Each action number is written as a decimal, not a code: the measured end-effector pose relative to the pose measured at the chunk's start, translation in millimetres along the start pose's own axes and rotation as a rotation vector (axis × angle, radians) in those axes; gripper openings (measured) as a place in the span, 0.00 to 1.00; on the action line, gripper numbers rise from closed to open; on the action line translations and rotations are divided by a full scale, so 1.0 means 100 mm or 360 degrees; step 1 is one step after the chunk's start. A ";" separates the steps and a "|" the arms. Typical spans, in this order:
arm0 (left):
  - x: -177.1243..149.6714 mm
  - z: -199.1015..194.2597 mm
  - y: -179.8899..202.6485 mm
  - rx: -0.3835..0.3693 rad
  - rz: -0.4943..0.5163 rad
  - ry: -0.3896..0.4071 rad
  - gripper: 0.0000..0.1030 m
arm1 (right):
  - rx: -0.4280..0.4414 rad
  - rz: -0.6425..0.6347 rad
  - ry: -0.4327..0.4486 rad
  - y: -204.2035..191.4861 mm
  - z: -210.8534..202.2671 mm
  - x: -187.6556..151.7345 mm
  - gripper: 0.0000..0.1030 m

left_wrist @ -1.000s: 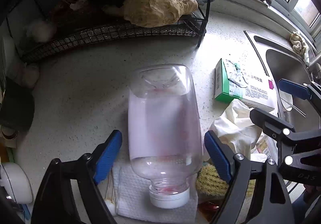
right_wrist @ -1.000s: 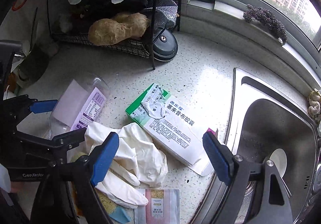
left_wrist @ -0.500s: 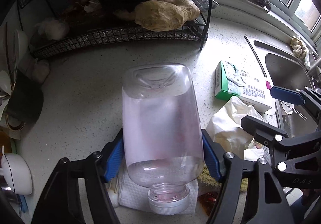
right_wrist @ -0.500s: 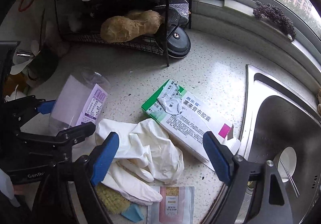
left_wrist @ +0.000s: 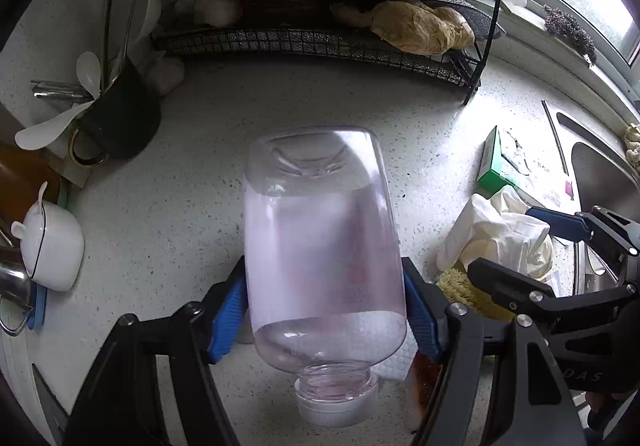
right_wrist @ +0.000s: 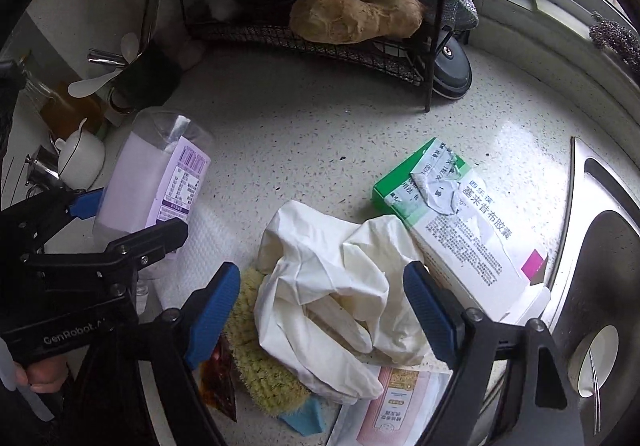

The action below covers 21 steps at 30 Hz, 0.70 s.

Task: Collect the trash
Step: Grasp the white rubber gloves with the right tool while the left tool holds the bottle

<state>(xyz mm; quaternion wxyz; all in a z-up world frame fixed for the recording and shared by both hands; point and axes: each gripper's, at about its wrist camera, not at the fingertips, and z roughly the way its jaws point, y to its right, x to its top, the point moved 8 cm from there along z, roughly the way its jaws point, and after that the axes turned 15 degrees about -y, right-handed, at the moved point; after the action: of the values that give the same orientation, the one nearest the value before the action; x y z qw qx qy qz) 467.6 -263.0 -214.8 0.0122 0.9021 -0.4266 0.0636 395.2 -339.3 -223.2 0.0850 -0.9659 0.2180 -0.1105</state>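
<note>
My left gripper [left_wrist: 324,314] is shut on a clear plastic bottle [left_wrist: 320,246] with a white cap and lavender label, held cap toward the camera above the speckled counter [left_wrist: 168,206]. The bottle also shows in the right wrist view [right_wrist: 156,182]. My right gripper [right_wrist: 324,310] is open and empty, hovering over crumpled white gloves [right_wrist: 332,286]. The gloves also show in the left wrist view [left_wrist: 496,238]. A torn green and white medicine box [right_wrist: 452,214] lies to the right of the gloves. A pink sachet [right_wrist: 392,402], a red-brown wrapper [right_wrist: 218,382] and a white paper towel [right_wrist: 200,246] lie near the front.
A black wire rack [left_wrist: 320,42] with a brown lump [left_wrist: 420,26] stands at the back. A dark utensil cup [left_wrist: 120,118] and a white pot [left_wrist: 52,242] stand at the left. A steel sink [right_wrist: 600,286] is at the right. A yellow brush [right_wrist: 256,350] lies under the gloves.
My left gripper closed on the bottle and lifted it off the counter. Both grippers pulled back and up, so more of the counter shows. The right gripper stayed open.
</note>
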 end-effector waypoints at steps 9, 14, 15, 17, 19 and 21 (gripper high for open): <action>-0.28 -0.06 0.11 0.0072 -0.0211 -0.0010 0.66 | 0.0134 -0.0206 -0.0045 -0.21 0.04 -0.04 0.09; -0.53 -0.30 0.12 0.0040 -0.0325 0.0020 0.66 | 0.0159 -0.0341 0.0039 -0.39 -0.27 -0.15 0.08; -0.59 -0.37 0.13 0.0040 -0.0344 0.0033 0.66 | 0.0165 -0.0360 0.0060 -0.44 -0.34 -0.17 0.08; -0.72 -0.53 0.13 0.0038 -0.0377 0.0062 0.66 | 0.0176 -0.0399 0.0078 -0.55 -0.45 -0.23 0.08; -0.85 -0.68 0.13 0.0036 -0.0409 0.0095 0.66 | 0.0191 -0.0443 0.0092 -0.67 -0.56 -0.33 0.08; -1.00 -0.82 0.11 0.0050 -0.0445 0.0128 0.66 | 0.0194 -0.0486 0.0123 -0.77 -0.68 -0.43 0.08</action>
<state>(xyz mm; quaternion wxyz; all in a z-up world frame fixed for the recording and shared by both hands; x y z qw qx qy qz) 387.2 -186.8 -146.4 0.0239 0.9496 -0.2948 0.1042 371.7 -259.8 -149.1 0.1171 -0.9759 0.0647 -0.1724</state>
